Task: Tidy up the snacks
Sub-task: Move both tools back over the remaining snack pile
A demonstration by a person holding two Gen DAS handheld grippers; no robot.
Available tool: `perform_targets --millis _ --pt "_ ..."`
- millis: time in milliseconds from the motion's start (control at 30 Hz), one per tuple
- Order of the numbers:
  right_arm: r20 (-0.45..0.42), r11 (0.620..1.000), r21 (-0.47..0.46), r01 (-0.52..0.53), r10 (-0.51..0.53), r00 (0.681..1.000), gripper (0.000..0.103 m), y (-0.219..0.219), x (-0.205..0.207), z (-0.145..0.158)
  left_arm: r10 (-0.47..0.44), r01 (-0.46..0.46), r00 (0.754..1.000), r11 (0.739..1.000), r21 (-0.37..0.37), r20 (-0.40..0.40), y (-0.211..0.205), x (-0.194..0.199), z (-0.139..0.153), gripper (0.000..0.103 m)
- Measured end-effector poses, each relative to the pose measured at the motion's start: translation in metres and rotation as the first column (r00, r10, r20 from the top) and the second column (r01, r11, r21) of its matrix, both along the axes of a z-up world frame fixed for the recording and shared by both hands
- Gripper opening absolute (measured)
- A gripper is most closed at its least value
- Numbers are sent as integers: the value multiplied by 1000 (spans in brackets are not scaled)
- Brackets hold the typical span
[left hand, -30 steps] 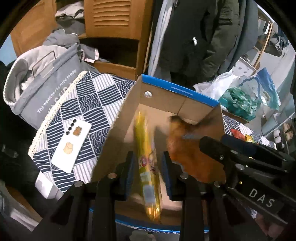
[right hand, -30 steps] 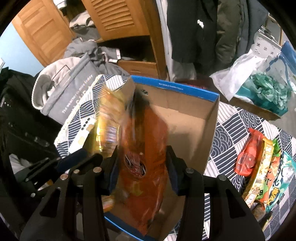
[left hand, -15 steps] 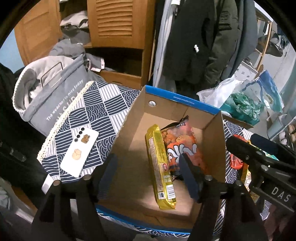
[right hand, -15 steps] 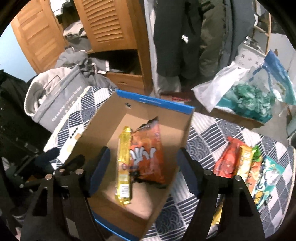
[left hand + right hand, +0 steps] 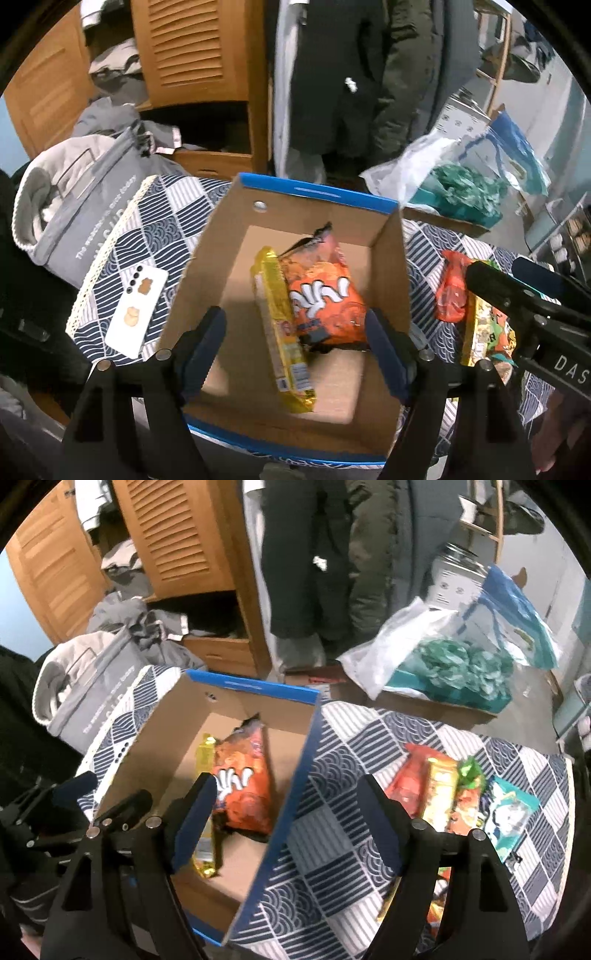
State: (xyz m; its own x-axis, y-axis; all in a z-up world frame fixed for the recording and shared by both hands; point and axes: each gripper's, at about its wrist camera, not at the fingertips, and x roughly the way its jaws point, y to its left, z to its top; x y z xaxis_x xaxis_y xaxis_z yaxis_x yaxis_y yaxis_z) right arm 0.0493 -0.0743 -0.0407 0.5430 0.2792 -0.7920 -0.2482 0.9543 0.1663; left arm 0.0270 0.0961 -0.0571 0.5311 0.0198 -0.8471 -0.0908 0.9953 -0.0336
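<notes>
L wrist: left gripper (image 5: 295, 354) now spread wide and empty above the box (image 5: 317, 194); a sec ago it pinched the yellow pack (image 5: 282, 332), which now lies flat on the box floor, touching the orange bag (image 5: 325, 295). Phone (image 5: 136, 310) sits on the cloth left of the box.

R wrist: right gripper (image 5: 286, 823) also wide apart w/ nothing in it, having let go of the orange bag, and pulled back over the box's right wall. Remaining snacks (image 5: 443, 794) wait on the cloth, approx. four or five, blurry. Two are stowed; next pickup is likely there.
</notes>
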Motion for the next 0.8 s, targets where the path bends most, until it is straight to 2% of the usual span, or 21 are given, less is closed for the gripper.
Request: perform_targets --millis 433,800 --pt "-18 996 1 89 -89 996 79 -60 -10 -8 -104 104 994 994 13 -37 -57 4 -6 79" --pt "-40 977 5 213 -212 976 79 -130 -16 -19 -190 192 980 981 23 -51 -109 9 -7 79"
